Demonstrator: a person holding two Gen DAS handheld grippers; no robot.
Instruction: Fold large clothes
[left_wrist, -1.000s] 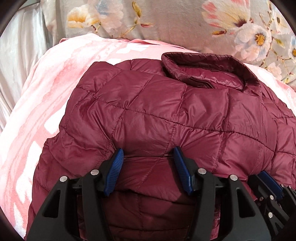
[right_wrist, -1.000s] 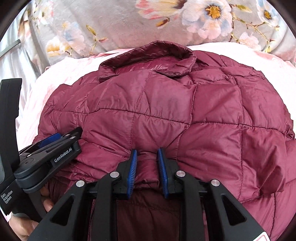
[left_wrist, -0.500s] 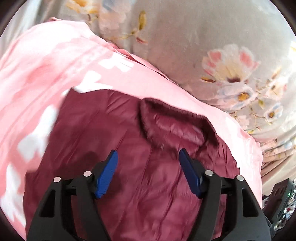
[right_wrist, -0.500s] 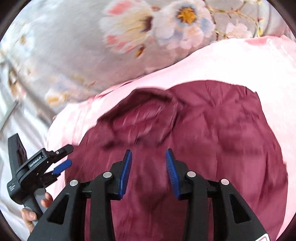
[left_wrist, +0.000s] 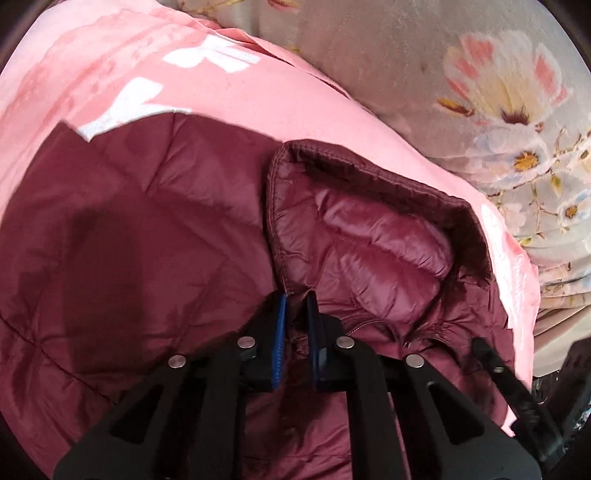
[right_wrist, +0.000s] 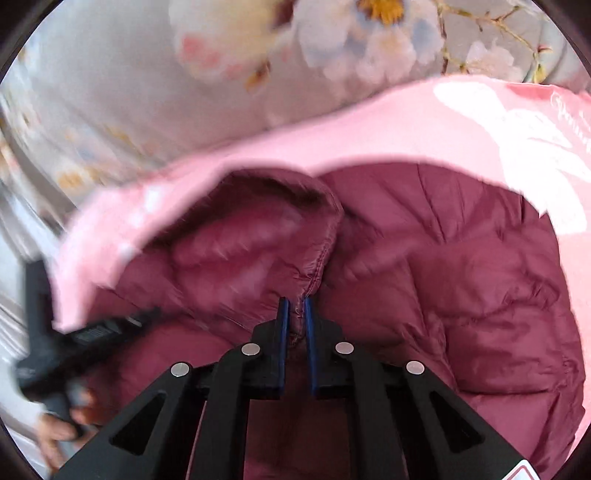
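Bed, pink sheet (left_wrist: 303, 96) beneath a maroon quilted jacket (left_wrist: 147, 236). My left gripper (left_wrist: 295, 299) and right gripper (right_wrist: 294, 301), jaws just closed, each pinch a collar (left_wrist: 369, 229) end, apparently to lift and fold it.

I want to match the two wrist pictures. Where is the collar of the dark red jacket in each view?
Left wrist: the collar is right of centre, its left end pinched in the left gripper.
Right wrist: the collar is left of centre, its right end pinched in the right gripper.
Shared landmark: the pink sheet behind the collar.
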